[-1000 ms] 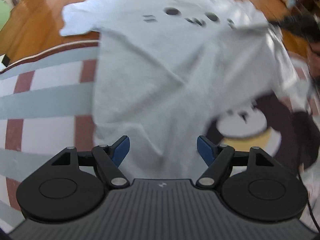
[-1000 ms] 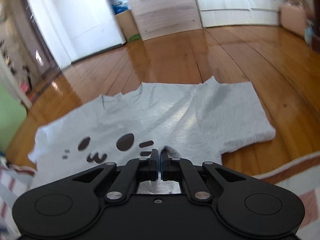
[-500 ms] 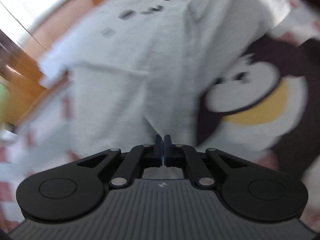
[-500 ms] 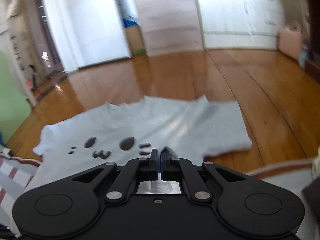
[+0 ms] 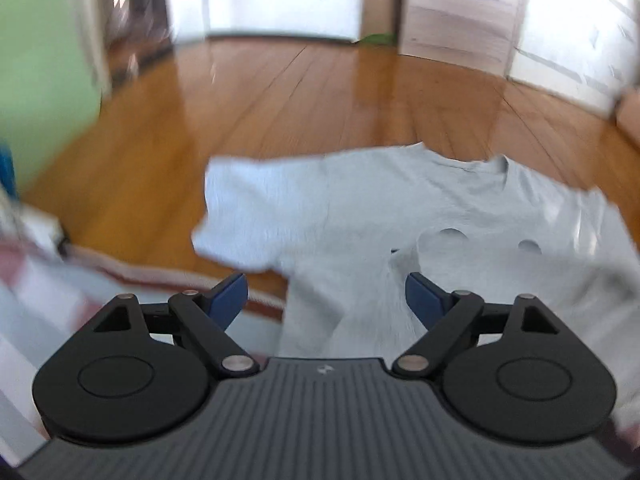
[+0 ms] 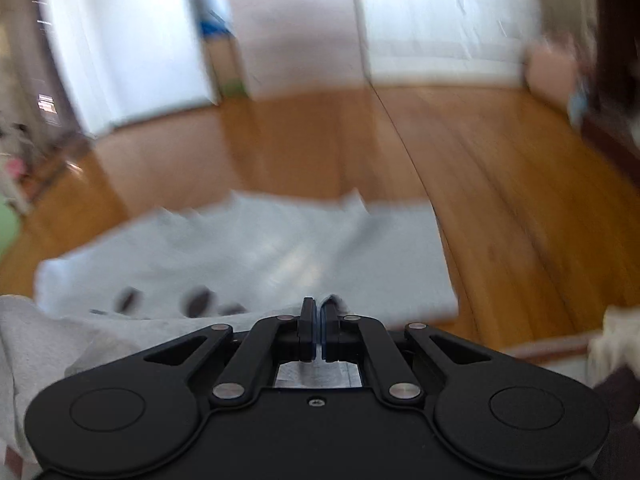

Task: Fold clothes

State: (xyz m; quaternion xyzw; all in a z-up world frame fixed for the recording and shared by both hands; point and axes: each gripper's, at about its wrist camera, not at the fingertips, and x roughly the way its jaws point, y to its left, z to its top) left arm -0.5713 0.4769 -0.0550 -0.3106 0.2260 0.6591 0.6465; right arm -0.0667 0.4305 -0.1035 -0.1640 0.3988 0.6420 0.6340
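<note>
At the far left of the left wrist view, a green wall is standing beside the wooden floor, and a striped rug with pale and reddish bands is lying in the lower left corner, its curved dark border running toward the gripper. The left gripper is hanging released, its two blue-tipped fingers spread wide apart and holding nothing. Past them, a light grey T-shirt is lying mostly on the wooden floor with its lower part reaching over the rug edge; one short sleeve is stretching out to the left, the neckline is sitting at the far side, and dark oval marks of a printed face are showing on the chest. A fold of the same fabric is rising up in the right part of that view, just beyond the right-hand finger. In the right wrist view, which is heavily blurred, the T-shirt is spreading across the floor ahead, with the dark print marks at the lower left. The right gripper is clenched on the T-shirt, its fingers pressed together with a small tuft of grey cloth poking up just past the tips. White doors are standing at the back of the room.
</note>
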